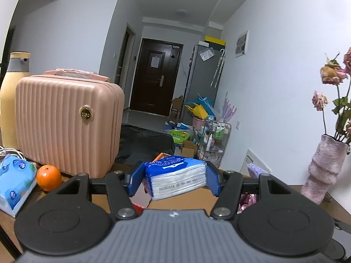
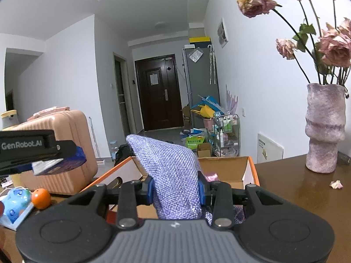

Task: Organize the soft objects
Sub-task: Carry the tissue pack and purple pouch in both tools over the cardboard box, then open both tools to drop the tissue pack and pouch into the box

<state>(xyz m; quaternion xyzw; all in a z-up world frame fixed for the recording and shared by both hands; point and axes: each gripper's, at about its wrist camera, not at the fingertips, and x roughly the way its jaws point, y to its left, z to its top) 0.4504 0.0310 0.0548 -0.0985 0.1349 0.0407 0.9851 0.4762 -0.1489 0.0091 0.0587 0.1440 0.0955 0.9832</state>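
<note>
Starting at the far left of the brown table (image 2: 285, 182), a tall yellow bottle (image 1: 13, 100) stands behind a pink suitcase (image 1: 65, 122) with ribs down its front. In front of them lies a blue tissue box (image 1: 15, 182), and a round orange (image 1: 48, 177) sits just beside it, near the foot of the suitcase.

In the middle, the left gripper (image 1: 175, 178) holds a blue pack of tissues (image 1: 175, 177). Its two blue pads press on the pack's two ends, so the jaws are about half closed and squeezing it. The pack is up in the air, tilted a little, above an orange cardboard box (image 2: 250, 171) with its flaps open (in the right wrist view, this same gripper (image 2: 59, 161) pokes in from the left edge, to the left of the box).

Next comes the right gripper (image 2: 175, 191). Its jaws are pinched tight on a purple woven cloth (image 2: 171, 171), which sticks up in a soft point between the pads. The cloth is over the open box too. Something shiny and pink (image 2: 211, 176) lies inside the box.

On the right, a fuzzy purple vase (image 2: 324, 127) stands on the table with dry pink roses (image 2: 333, 43) in it. One fallen petal (image 2: 336, 184) lies on the table near the vase.
</note>
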